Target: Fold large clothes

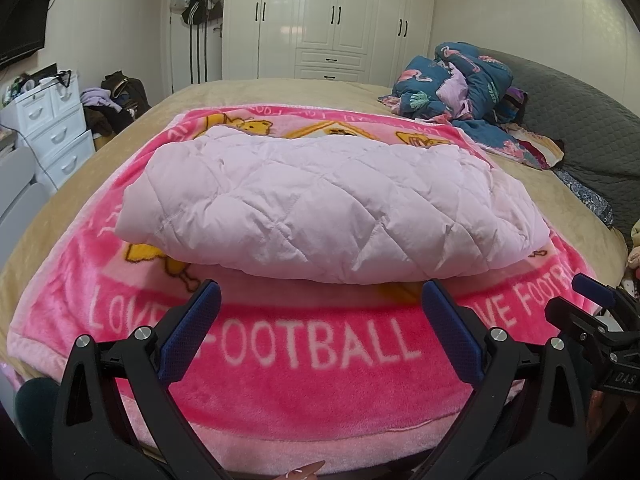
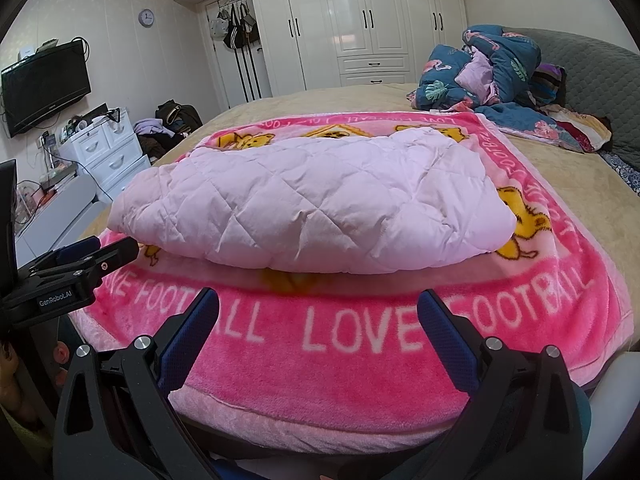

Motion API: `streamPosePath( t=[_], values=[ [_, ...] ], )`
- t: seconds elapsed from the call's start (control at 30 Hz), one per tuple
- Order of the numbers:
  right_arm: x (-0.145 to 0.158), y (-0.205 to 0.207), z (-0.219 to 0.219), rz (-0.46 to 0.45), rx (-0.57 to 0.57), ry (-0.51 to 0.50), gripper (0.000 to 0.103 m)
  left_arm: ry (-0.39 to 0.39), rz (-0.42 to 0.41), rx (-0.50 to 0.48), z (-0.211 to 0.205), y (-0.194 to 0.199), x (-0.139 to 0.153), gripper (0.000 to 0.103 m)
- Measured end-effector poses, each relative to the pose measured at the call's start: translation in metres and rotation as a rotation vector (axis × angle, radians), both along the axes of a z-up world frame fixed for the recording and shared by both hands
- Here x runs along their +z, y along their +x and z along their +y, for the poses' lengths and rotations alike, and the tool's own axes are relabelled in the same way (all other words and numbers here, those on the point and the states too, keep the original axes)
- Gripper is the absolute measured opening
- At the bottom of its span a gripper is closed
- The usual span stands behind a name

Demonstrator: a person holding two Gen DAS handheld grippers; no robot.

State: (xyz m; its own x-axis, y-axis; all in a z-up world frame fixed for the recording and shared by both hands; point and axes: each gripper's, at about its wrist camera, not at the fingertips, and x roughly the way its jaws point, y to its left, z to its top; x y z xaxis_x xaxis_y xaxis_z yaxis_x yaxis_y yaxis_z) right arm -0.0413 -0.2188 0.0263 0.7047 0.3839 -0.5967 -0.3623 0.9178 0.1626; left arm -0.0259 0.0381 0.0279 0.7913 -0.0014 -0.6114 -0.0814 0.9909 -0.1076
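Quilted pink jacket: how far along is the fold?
Done: the quilted pink jacket lies as a compact folded bundle on the pink blanket. In hand: nothing; the left claw and right claw are open, short of it. Left: perhaps the crumpled blue bedding.

Pale pink quilted padded garment [image 1: 320, 204] folded into a thick bundle, resting on a bright pink fleece blanket [image 1: 320, 384] lettered "FOOTBALL"; left gripper [image 1: 320, 300] spread wide just short of the bundle's near edge, touching nothing; right gripper [image 1: 592, 296] at the right edge; crumpled blue floral quilt [image 1: 452, 80] behind, well apart.
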Motion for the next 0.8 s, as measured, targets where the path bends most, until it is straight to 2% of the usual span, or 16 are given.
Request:
streamPosePath(
  t=[0.4,0.5,0.6,0.67,0.8],
  values=[
    [-0.002,-0.003,-0.002,0.004,-0.011,-0.013,0.099,-0.011,0.018,-0.018,0.002,0.0,-0.007,0.094],
    [-0.002,-0.003,-0.007,0.005,-0.026,-0.016,0.099,-0.05,0.035,-0.036,0.007,0.0,-0.011,0.094],
    [0.001,-0.004,-0.023,-0.01,-0.071,-0.002,0.099,-0.043,0.034,-0.016,0.014,0.0,-0.012,0.094],
    [0.005,-0.002,-0.05,-0.023,-0.139,0.014,0.099,-0.06,0.047,0.03,0.034,0.005,-0.014,0.094],
    [-0.001,0.006,-0.146,-0.041,-0.435,-0.02,0.099,-0.033,0.087,0.184,0.106,0.025,-0.014,0.094]
  ],
)
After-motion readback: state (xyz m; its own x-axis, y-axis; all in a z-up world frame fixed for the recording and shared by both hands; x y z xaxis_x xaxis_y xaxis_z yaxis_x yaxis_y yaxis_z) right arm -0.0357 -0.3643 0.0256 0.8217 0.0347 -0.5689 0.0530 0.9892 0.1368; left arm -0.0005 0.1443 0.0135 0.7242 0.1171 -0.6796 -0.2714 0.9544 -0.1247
